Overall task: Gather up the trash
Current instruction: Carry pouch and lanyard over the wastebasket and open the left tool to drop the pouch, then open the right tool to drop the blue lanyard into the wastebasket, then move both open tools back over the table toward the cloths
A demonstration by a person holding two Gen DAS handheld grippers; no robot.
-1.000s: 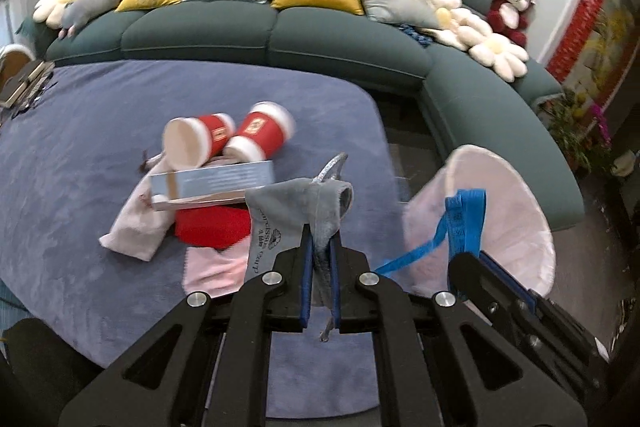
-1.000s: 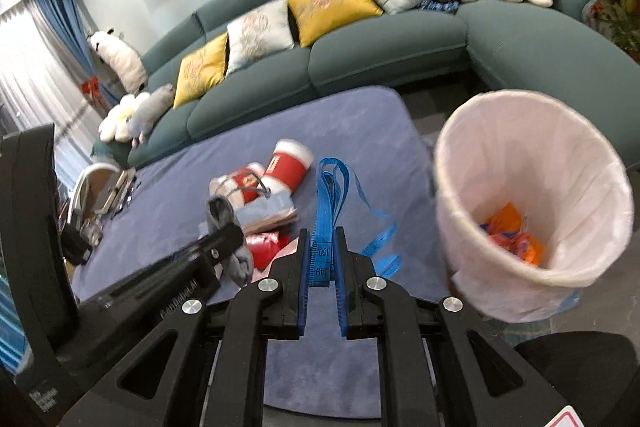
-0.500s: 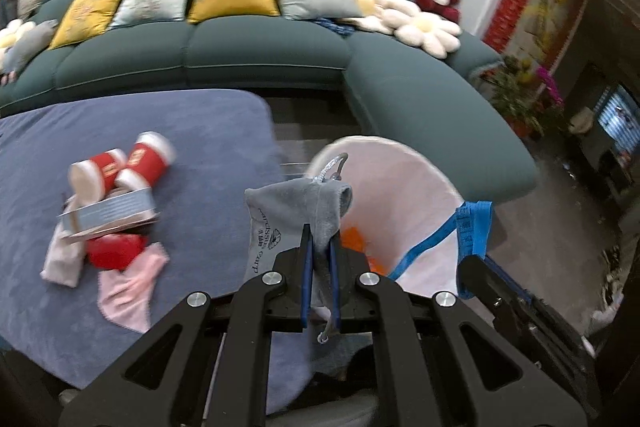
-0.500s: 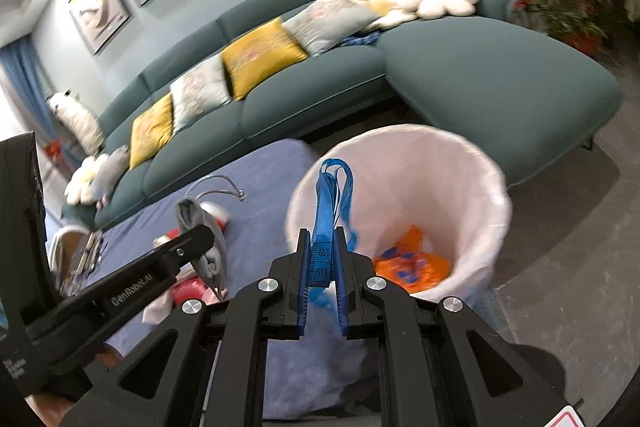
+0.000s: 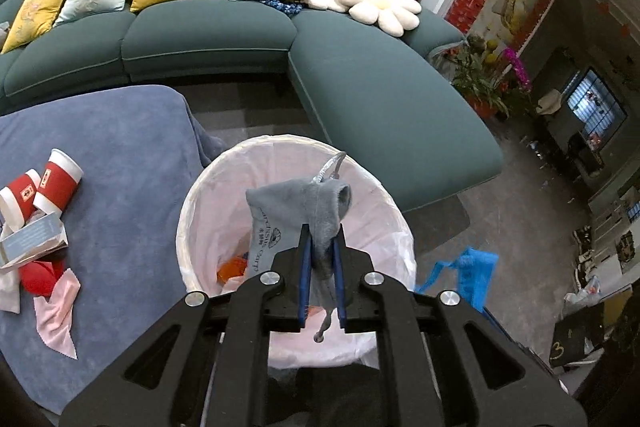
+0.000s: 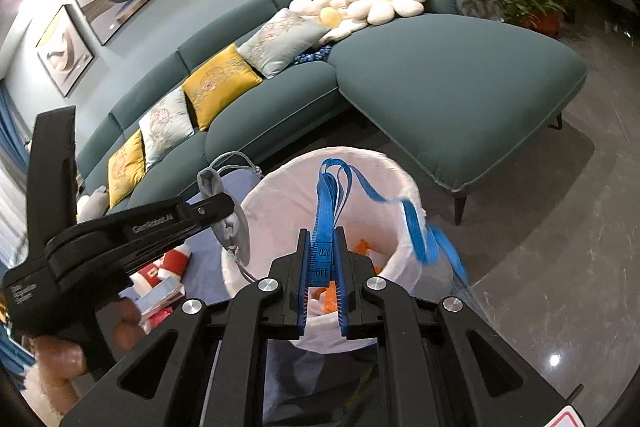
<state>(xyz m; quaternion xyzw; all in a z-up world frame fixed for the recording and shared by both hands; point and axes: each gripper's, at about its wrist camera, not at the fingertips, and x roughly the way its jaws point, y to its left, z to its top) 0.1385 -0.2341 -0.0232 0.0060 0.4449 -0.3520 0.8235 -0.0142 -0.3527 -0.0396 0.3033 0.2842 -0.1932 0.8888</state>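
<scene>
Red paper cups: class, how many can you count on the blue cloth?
2, lying side by side at the cloth's left edge: one cup and another cup left of it. Others may lie outside the view.

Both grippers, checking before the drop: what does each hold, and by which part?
Left gripper, jaws opening: grey pouch, by its lower side. Right gripper: blue tape measure, by its numbered end.

Bin mouth [image 5: 280, 147] wide open below, sofa [image 5: 380, 99] behind, table [image 5: 120, 147] w/ litter left.
</scene>
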